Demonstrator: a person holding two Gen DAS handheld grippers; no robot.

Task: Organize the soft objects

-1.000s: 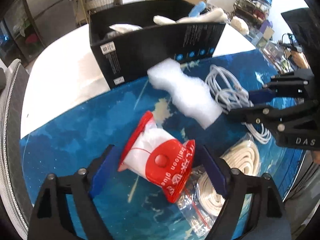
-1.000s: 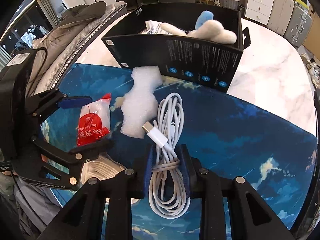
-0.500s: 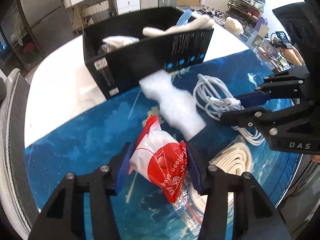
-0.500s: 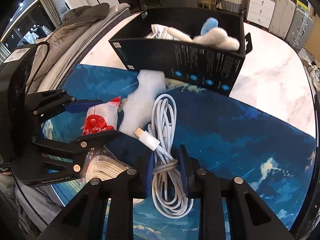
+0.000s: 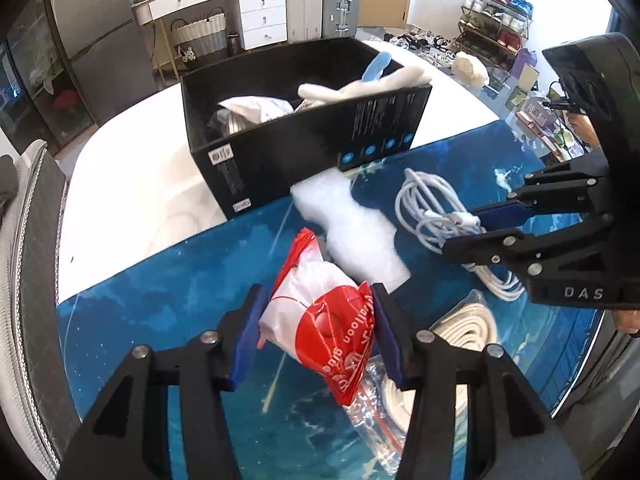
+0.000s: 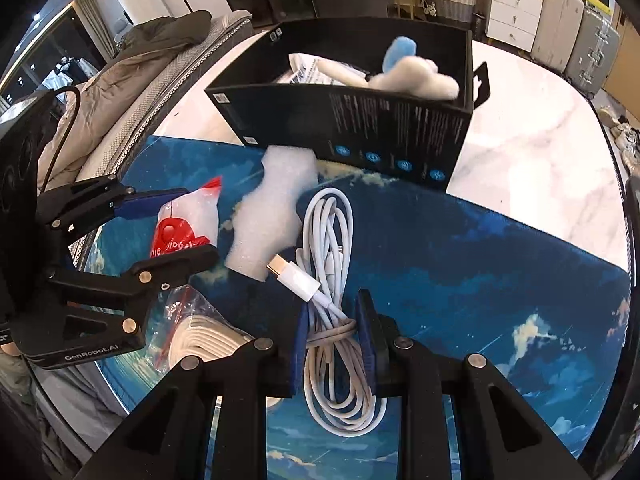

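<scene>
Left hand-held gripper [image 5: 316,332]: now clamped on the red bag [image 5: 320,320], lifted.
Right hand-held gripper [image 6: 334,332]: still pinching the cable [image 6: 332,240].
Box [image 5: 280,160] ahead: next.

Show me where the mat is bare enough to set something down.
Bare: blue mat right of the white cable, up to the marble table; also left of the red-and-white bag. Crowded: the strip between foam piece, bagged rope and black box.
</scene>
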